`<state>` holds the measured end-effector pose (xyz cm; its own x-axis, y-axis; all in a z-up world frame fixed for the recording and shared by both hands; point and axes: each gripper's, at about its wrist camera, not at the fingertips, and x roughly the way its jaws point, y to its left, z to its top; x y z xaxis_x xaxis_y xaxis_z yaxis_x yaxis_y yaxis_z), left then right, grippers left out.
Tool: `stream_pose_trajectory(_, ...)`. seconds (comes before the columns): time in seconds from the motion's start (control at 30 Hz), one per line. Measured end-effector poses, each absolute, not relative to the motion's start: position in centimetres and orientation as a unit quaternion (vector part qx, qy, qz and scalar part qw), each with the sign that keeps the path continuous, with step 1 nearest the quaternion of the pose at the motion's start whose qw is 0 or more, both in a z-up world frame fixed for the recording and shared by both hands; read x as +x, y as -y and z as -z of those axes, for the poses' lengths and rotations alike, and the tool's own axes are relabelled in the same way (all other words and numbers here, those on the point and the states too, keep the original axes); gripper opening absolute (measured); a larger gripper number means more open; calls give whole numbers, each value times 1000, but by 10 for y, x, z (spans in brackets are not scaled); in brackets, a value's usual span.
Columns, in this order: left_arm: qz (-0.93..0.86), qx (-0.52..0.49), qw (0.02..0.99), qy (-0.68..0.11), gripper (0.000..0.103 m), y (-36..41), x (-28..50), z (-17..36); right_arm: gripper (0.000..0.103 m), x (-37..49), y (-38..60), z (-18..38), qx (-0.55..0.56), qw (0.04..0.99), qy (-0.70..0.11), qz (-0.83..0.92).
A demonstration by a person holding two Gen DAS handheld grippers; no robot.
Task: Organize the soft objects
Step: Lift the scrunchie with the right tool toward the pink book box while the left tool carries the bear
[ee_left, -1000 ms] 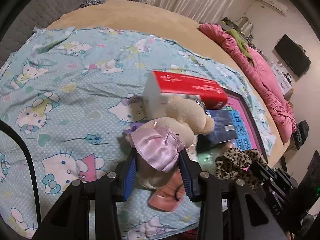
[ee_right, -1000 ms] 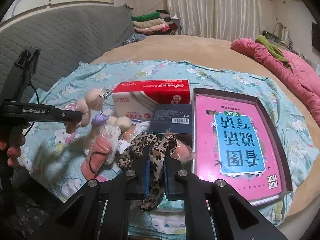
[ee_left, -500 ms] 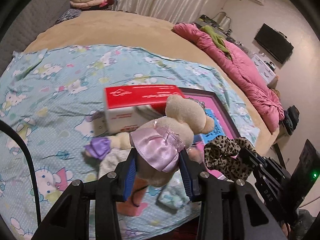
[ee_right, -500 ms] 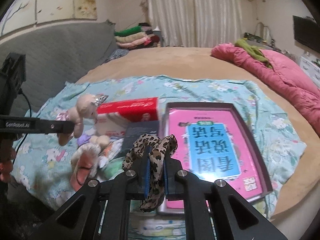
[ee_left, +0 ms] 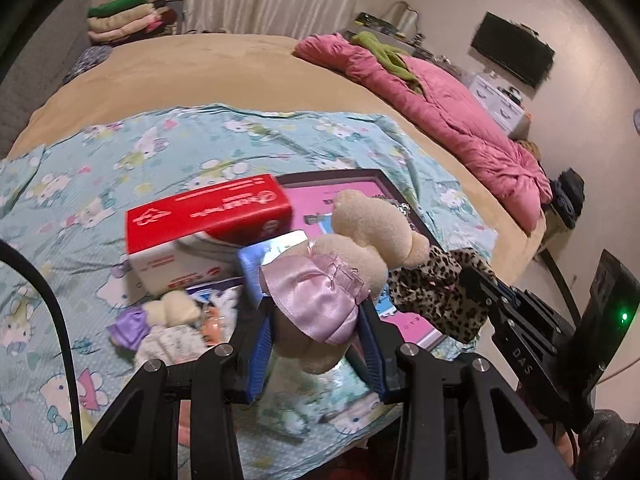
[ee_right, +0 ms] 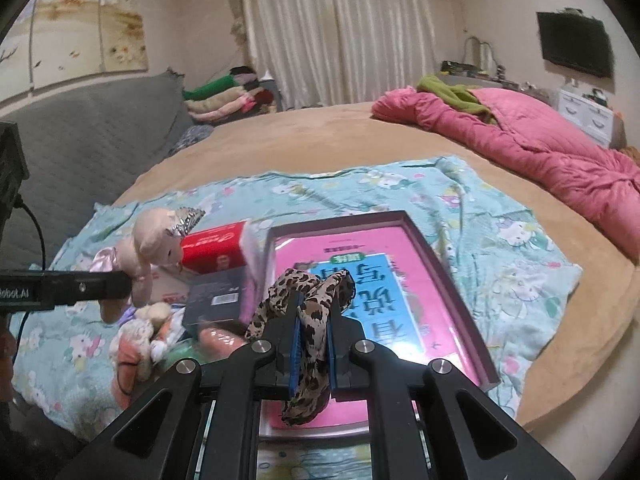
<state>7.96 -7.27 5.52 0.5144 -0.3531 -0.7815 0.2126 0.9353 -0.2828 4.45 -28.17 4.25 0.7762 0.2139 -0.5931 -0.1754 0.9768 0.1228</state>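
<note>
My left gripper is shut on a cream plush doll in a pink satin skirt and holds it in the air above the bed; it also shows in the right wrist view, wearing a silver crown. My right gripper is shut on a leopard-print scrunchie, held above the pink book; the scrunchie also shows in the left wrist view. Several small soft items lie in a pile on the Hello Kitty blanket, among them a small plush with a purple skirt.
A red and white box, a dark box and a pink book in a dark tray lie on the blanket. A pink quilt lies at the bed's right side. Folded clothes are stacked at the back.
Both grippers have risen and drawn back from the pile, carrying the doll and the scrunchie; the items on the bed now sit lower and further away in both views.
</note>
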Motion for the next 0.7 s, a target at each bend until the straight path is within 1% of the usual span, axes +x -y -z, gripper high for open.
stream_pose_trajectory(0.33, 185, -34, 856, -481, 41, 122, 84, -43, 10, 51, 313, -36, 67, 944, -317, -65)
stream_pose_trajectory(0.7, 195, 25, 838, -509, 41, 170, 88, -14, 10, 56, 338, -25, 91, 942, -320, -34)
